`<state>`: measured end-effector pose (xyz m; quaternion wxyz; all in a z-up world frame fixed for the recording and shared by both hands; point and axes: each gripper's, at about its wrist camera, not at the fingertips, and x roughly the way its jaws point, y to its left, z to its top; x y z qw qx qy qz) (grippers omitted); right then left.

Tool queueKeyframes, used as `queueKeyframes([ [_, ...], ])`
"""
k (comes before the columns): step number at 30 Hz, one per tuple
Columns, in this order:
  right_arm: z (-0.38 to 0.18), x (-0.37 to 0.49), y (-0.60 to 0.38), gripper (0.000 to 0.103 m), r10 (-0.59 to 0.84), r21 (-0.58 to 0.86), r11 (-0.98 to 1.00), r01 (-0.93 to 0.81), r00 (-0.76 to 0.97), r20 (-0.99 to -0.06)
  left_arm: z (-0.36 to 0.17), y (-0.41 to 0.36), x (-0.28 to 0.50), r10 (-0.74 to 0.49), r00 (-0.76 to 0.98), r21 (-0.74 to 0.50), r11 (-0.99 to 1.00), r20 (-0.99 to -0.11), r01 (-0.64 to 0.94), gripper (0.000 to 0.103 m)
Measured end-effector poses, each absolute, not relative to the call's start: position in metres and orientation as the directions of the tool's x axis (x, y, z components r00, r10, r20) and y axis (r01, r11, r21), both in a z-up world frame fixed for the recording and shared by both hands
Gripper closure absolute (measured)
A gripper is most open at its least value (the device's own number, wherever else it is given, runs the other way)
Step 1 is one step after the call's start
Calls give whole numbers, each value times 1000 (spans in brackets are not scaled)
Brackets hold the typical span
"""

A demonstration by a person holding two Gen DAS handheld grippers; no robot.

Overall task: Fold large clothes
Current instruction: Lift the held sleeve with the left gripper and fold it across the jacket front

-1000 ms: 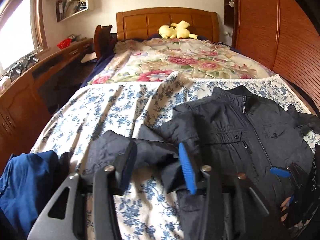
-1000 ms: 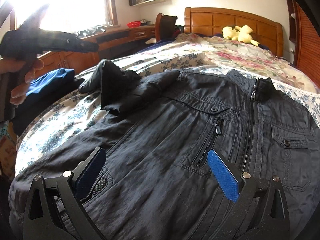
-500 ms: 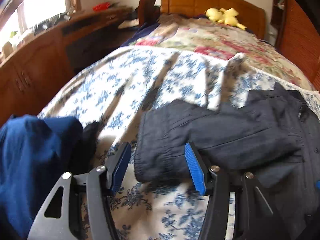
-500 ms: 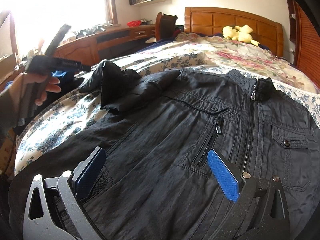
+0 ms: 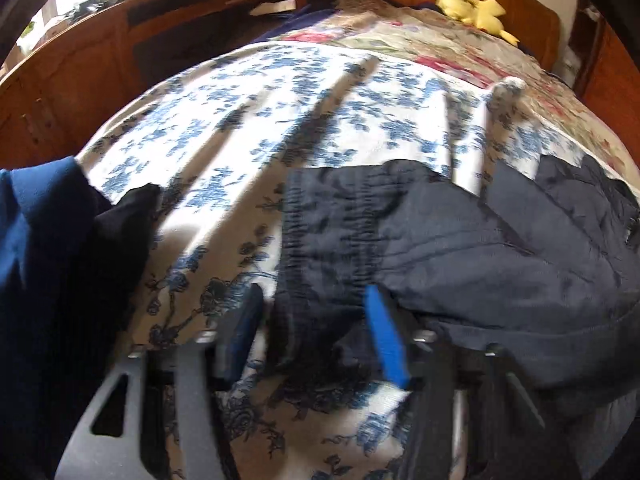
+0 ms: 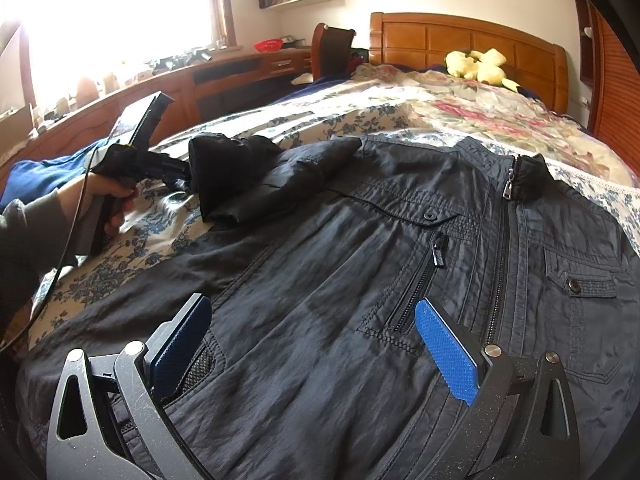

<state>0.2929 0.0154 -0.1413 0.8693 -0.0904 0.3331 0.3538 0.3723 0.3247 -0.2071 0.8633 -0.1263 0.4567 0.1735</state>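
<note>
Two grippers over one black jacket (image 6: 360, 264), which lies front up and zipped on the blue-flowered bedspread (image 5: 256, 120), collar toward the wooden headboard (image 6: 468, 40). Left gripper (image 5: 316, 332) is down at the jacket's sleeve cuff (image 5: 320, 236): the gathered cuff end sits between its blue pads (image 5: 386, 336), the right-hand pad against the fabric, the left-hand pad just beside the cuff edge with bedspread showing in the gap. Its jaws have just been closing, yet they are not pressed on the cloth; the view is blurred. From the right wrist view, the person's left hand (image 6: 108, 204) holds that tool at the sleeve end, where the sleeve is bunched and folded across the jacket's shoulder. Right gripper (image 6: 316, 344) rests low on the jacket's front near the hem, jaws spread wide, one pad beside a mesh-lined pocket opening, the other just beside the chest zip pocket; fabric lies flat between them, ungripped. A blue garment (image 5: 36, 248) lies at the bed's edge, left of the cuff. A yellow plush toy (image 6: 478, 66) sits by the headboard, well apart from the jacket.
</note>
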Motion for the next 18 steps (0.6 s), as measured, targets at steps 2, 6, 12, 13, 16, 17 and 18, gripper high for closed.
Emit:
queueKeyframes([
  [2,-141,293,15,0,555,78,734,-675,529,-642,-201,318,371,193,505,-39,910,-841,-413,93],
  [6,-139,292,13,0,545,70,743,-666,541,-640,-165,290,364,234,542,14,926,-807,-378,97],
  [12,-122,274,-6,0,540,46,750,-660,570,-619,-80,214,345,201,705,24,967,-680,-252,99],
  [13,-119,272,-11,0,539,46,752,-658,573,-617,-63,198,341,183,733,25,975,-656,-220,99],
  [16,-110,262,-35,0,519,30,770,-637,598,-611,-24,152,328,128,797,29,990,-591,-137,101],
  [17,-106,260,-47,0,505,23,782,-623,610,-610,-13,134,324,102,811,30,994,-576,-104,102],
  [18,-104,258,-55,0,496,20,790,-613,618,-610,-6,121,322,81,820,32,997,-566,-77,103],
])
